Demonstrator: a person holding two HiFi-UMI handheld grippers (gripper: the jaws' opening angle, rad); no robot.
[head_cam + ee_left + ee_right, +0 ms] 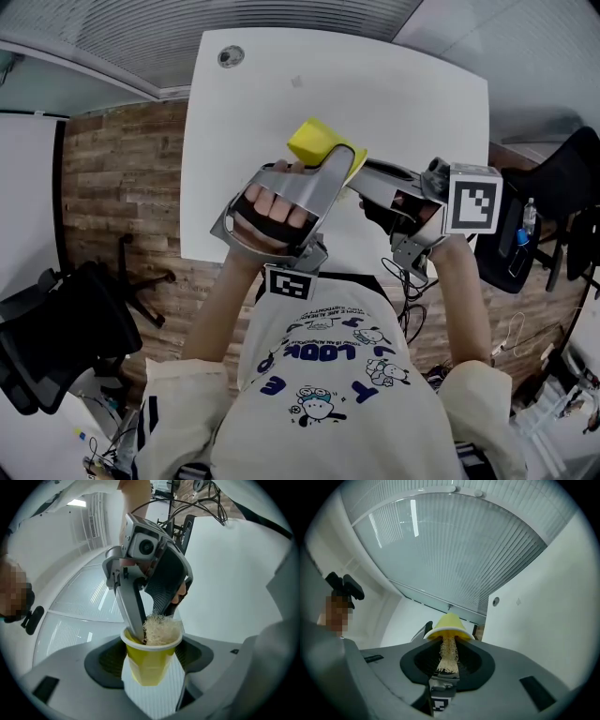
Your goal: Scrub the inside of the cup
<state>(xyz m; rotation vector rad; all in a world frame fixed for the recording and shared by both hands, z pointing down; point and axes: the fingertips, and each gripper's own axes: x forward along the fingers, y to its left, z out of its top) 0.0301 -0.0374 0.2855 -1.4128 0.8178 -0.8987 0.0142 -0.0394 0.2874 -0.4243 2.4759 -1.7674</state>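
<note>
Left hand-held gripper grasps the yellow cup, right hand-held gripper clenches a fibrous scrubber pushed inside it.

White counter; wood-plank floor; black office chair left, second chair right.

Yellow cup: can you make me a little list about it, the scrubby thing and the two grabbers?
cup: yellow, white rim
scrubber: pale and stringy, pushed into the cup's mouth
left gripper: shut on the cup
right gripper: shut on the scrubber
table: white, below both grippers
</note>
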